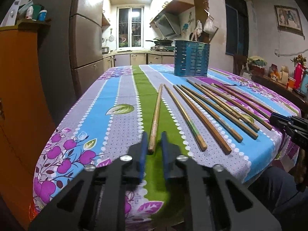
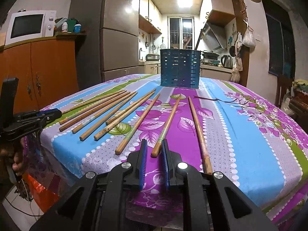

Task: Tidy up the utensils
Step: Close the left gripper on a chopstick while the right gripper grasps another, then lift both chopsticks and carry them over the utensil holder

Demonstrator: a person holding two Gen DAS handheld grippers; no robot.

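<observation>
Several wooden chopsticks [image 1: 211,113] lie in a fan on the floral tablecloth [image 1: 119,88], thick ends toward me. A blue slotted utensil holder [image 1: 191,59] stands upright at the far end, also visible in the right wrist view [image 2: 180,67]. My left gripper [image 1: 154,136] is shut on the near end of the leftmost chopstick [image 1: 156,111], which still rests on the cloth. In the right wrist view that gripper [image 2: 57,113] sits at the table's left corner. My right gripper [image 2: 155,144] is narrowly open at the front edge, with the end of a green-banded chopstick [image 2: 167,123] between its pads, against the right one.
A grey fridge [image 2: 119,34] and an orange cabinet [image 2: 38,67] with a microwave [image 2: 28,27] stand left of the table. A cluttered side shelf [image 1: 284,77] is on the right. A person's hand [image 2: 17,165] holds the left gripper's handle, and a trouser leg [image 1: 273,188] shows below the table edge.
</observation>
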